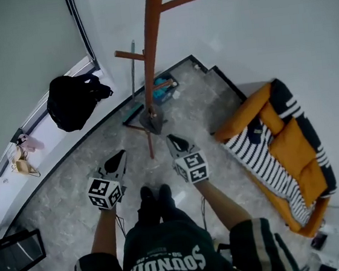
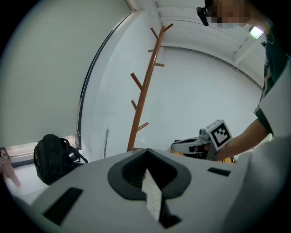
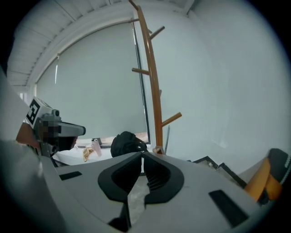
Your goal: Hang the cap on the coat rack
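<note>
The wooden coat rack (image 1: 150, 49) stands in the room's corner, its base just ahead of my feet; it also rises in the left gripper view (image 2: 143, 98) and the right gripper view (image 3: 154, 91). Its pegs are bare. A small dark object (image 1: 255, 131), possibly the cap, lies on the sofa's striped seat. My left gripper (image 1: 118, 157) (image 2: 146, 152) is held low in front of me, jaws shut and empty. Beside it, my right gripper (image 1: 175, 140) (image 3: 142, 154) points at the rack's base, jaws shut with nothing between them.
An orange sofa (image 1: 280, 149) with striped cushions fills the right side. A black backpack (image 1: 71, 100) sits on the windowsill at the left, with small items (image 1: 23, 156) further along the sill. A blue object (image 1: 165, 88) lies behind the rack's base. The floor is grey marble.
</note>
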The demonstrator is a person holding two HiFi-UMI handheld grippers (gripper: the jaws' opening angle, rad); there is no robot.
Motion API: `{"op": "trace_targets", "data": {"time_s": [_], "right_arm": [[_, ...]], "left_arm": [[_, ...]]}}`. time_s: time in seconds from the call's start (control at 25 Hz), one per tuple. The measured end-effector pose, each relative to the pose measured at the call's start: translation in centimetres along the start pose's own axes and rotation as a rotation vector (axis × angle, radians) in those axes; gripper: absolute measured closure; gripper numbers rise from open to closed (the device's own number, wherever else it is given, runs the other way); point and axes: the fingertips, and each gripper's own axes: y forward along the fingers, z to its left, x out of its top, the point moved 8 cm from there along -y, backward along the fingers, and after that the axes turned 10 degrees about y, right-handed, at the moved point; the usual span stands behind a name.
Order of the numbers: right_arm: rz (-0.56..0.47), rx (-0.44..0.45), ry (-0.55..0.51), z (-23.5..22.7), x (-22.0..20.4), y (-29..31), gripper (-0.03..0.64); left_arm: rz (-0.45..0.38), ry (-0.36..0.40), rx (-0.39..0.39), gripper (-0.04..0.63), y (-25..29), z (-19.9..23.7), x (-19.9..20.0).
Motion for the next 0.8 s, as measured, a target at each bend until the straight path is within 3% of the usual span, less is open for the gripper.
{"op": "trace_targets", "data": {"time_s": [0.48, 0.8], "right_arm": [[-0.251, 0.008, -0.051, 1.8, 8.0, -7.7, 0.617], [-0.271, -0.002, -0.066, 1.9, 7.9, -9.4, 0.618]], "left_arm": [[-0.089, 0.095, -0.040, 0.595, 0.8, -1.6, 5.7], [-0.120, 0.146, -0.059, 0.595, 0.6, -2.9, 7.5]]}}
